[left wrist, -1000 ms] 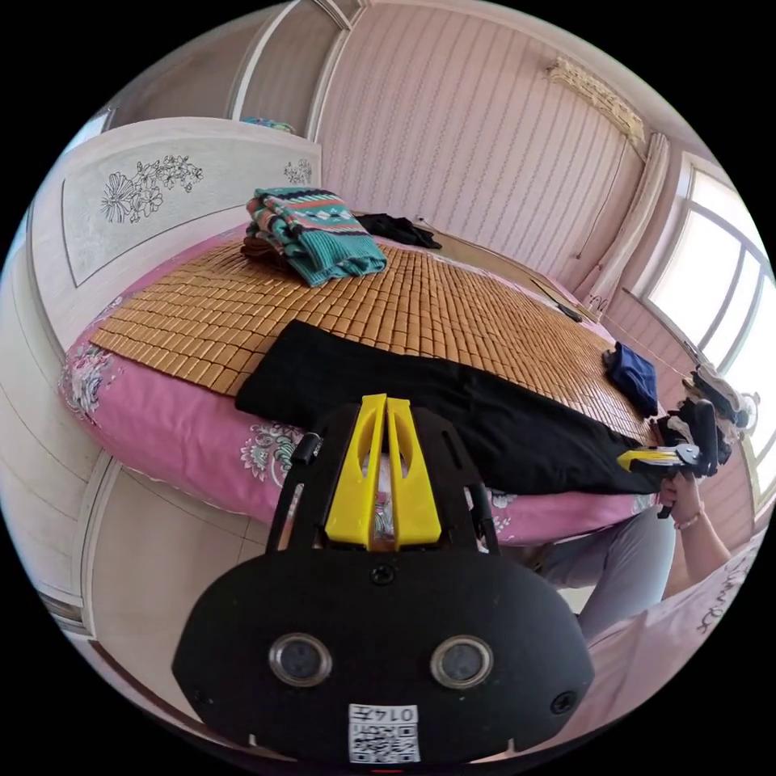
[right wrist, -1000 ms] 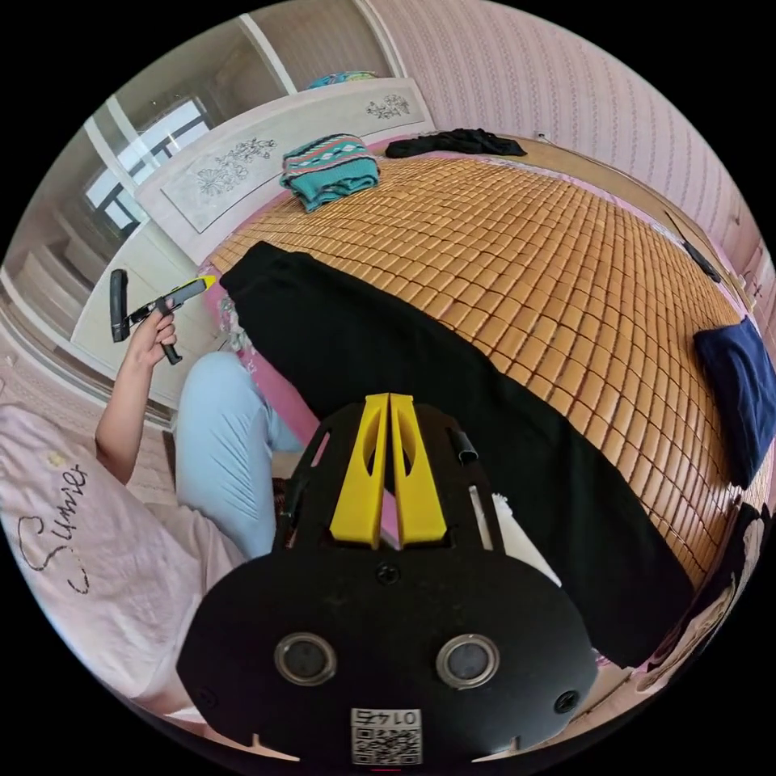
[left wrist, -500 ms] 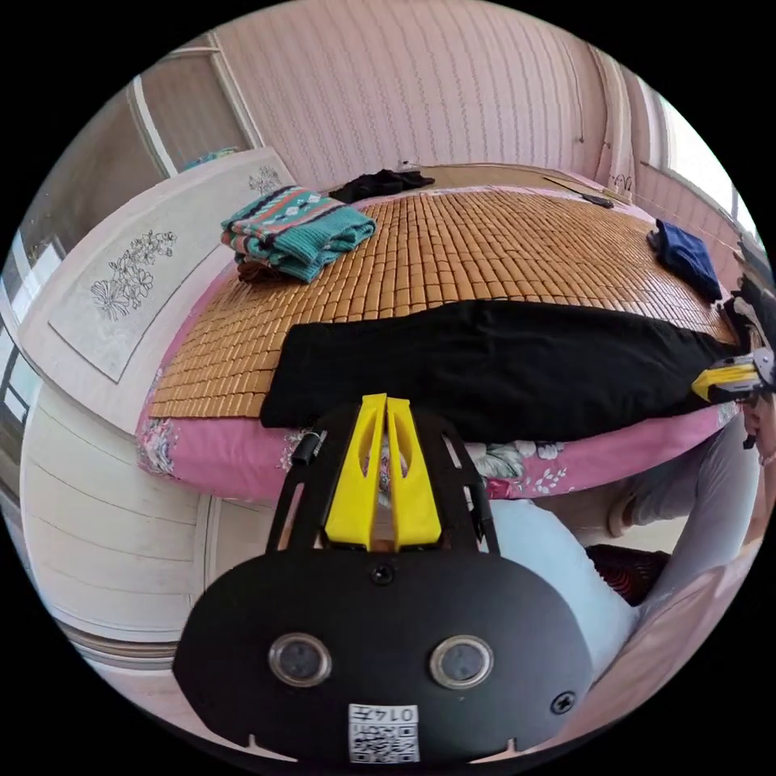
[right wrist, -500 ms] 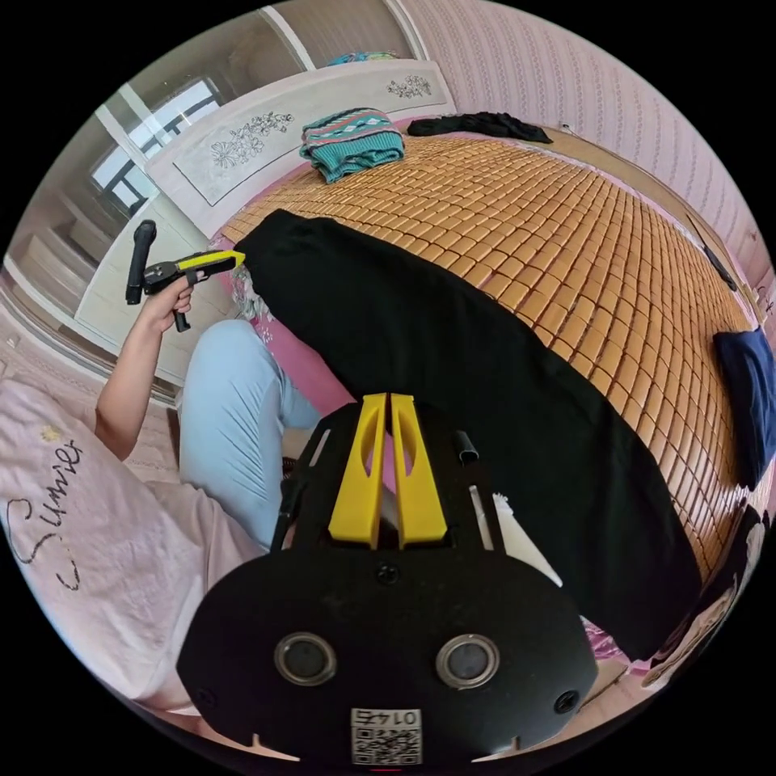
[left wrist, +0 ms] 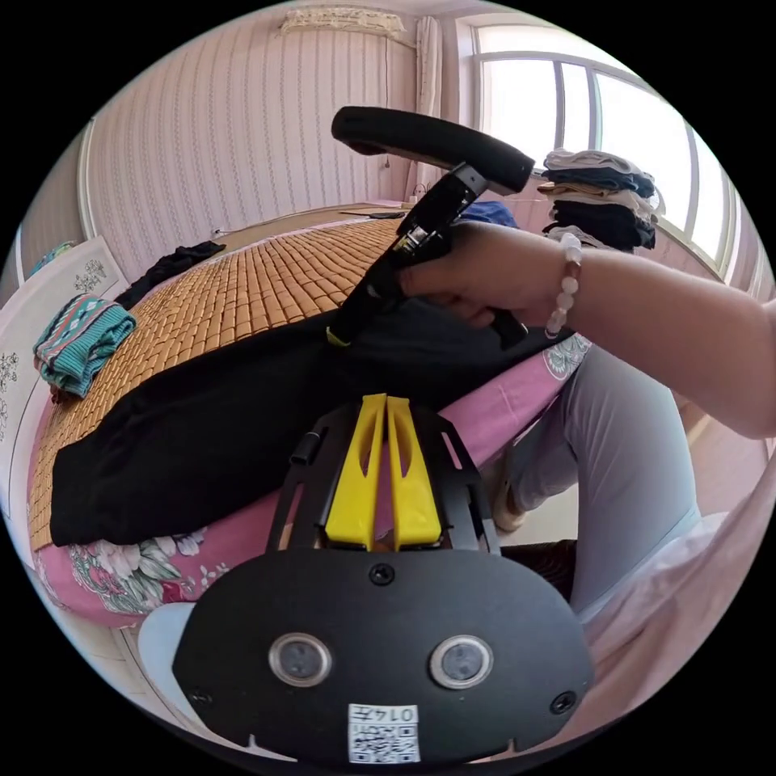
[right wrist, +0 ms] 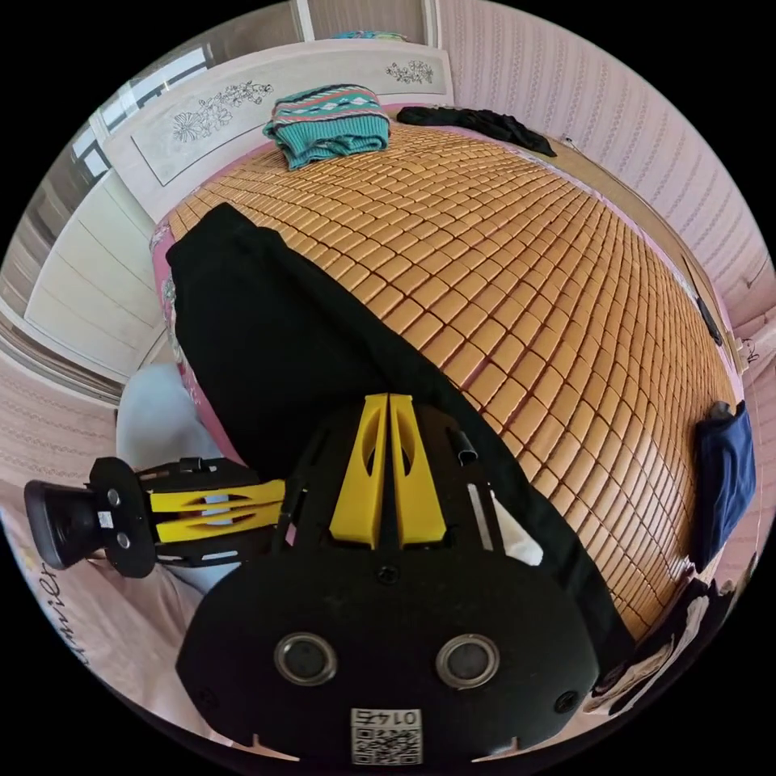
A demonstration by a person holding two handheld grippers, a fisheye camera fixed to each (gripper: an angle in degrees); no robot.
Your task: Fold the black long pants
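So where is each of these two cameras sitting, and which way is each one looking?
Left gripper view: rides the left gripper, off the bed's near edge, facing along the black pants toward the window; shows the person's hand holding the right gripper, and a leg.
Right gripper view: rides the right gripper, above the pants, facing across the bamboo mat toward the headboard; shows the left gripper.
Shared: pants, mat, folded teal sweater.

On the bamboo mat [right wrist: 517, 267] I see a teal patterned sweater [right wrist: 327, 121] near the headboard [right wrist: 242, 109], a navy garment [right wrist: 723, 477] opposite.
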